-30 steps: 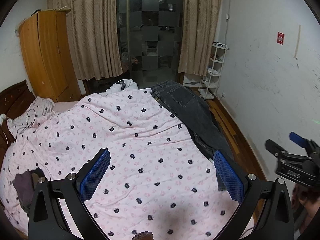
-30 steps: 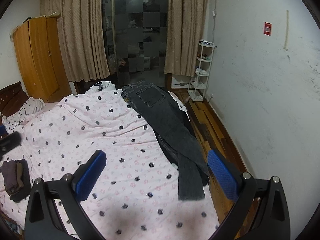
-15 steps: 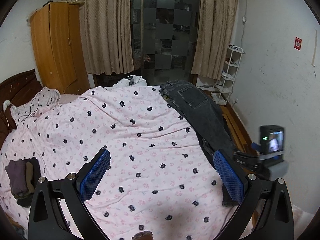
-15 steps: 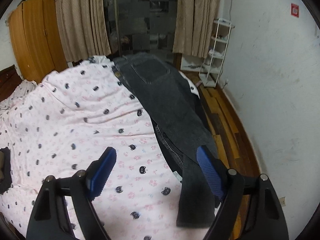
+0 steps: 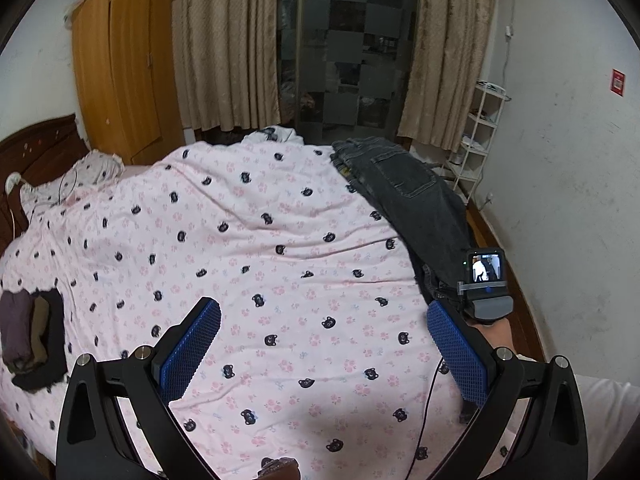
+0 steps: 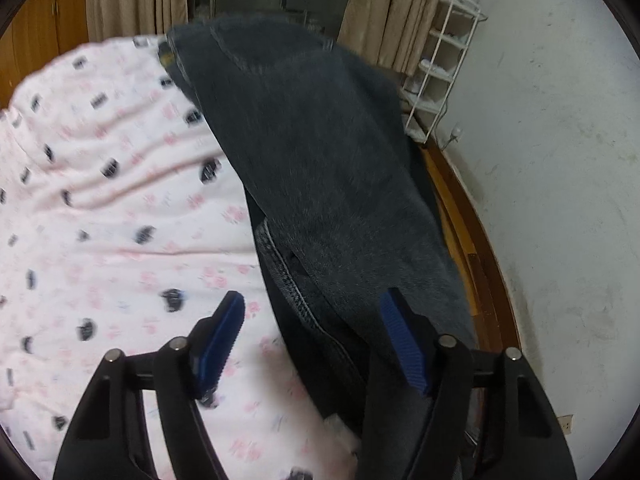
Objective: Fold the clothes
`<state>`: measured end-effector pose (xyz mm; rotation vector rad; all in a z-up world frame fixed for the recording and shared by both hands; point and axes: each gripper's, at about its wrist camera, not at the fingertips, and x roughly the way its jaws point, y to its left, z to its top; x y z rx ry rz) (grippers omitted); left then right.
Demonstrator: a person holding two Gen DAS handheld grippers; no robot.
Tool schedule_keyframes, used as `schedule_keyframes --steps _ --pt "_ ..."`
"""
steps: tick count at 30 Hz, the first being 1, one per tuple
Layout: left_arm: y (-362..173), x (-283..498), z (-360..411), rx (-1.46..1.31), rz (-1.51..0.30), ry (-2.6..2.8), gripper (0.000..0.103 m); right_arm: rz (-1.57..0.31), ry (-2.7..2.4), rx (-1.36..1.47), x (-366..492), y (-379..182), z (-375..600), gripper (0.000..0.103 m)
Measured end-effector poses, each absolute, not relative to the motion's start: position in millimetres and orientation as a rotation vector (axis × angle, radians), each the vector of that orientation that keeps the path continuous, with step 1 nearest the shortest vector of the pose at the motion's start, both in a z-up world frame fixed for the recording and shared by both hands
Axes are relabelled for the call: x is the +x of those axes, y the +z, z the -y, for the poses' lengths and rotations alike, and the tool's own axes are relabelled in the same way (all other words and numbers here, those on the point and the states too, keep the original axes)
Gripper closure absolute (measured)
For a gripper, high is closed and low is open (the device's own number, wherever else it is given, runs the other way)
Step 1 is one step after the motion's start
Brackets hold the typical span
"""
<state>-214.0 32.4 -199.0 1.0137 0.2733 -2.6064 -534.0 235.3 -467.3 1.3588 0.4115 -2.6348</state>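
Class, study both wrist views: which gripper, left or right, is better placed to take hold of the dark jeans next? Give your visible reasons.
Right. The right gripper is closing with the jeans between its pads; the left gripper hangs open above bare bedsheet.

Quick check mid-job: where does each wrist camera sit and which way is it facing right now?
Left wrist: on the left tool, angled down across the pink bedspread; jaws open and empty; the right hand shows.
Right wrist: on the right tool, low over the jeans at the bed's edge; jaws closing, denim between them.
Shared: jeans, bedspread, white shelf, curtains.
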Motion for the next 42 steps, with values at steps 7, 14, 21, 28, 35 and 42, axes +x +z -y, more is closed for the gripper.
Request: schedule_keyframes --steps 7,14,21,28,35,42 --pt "-232.3 -215.5 -11.4 1.013 -0.309 -2.544 0.001 -0.573 -2.624 1.453 -571.8 -530.9 -231.6 0.048" --pt "-258.7 -214.4 -1.6 1.042 -0.326 -2.5 0.001 -0.61 -2.613 1.497 -597.9 -558.2 -242.1 0.057" --pt "-261.8 -216.7 -7.4 1.056 -0.324 -2.51 0.001 -0.565 -2.558 1.518 -604.2 -555.6 -248.5 0.082" --pt "-250.6 -213.9 -10.5 1.045 -0.313 -2.536 0.001 -0.478 -2.52 1.446 -590.4 -519.3 -267.0 0.097" --pt "-231.8 -201.8 -12.1 1.032 -0.313 -2.551 0.001 -0.458 -2.465 1.329 -536.9 -484.6 -271.7 0.097" --pt "-212.2 -182.3 -9.9 1.026 -0.306 -2.55 0.001 -0.488 -2.318 1.222 -468.0 -432.9 -240.8 0.103"
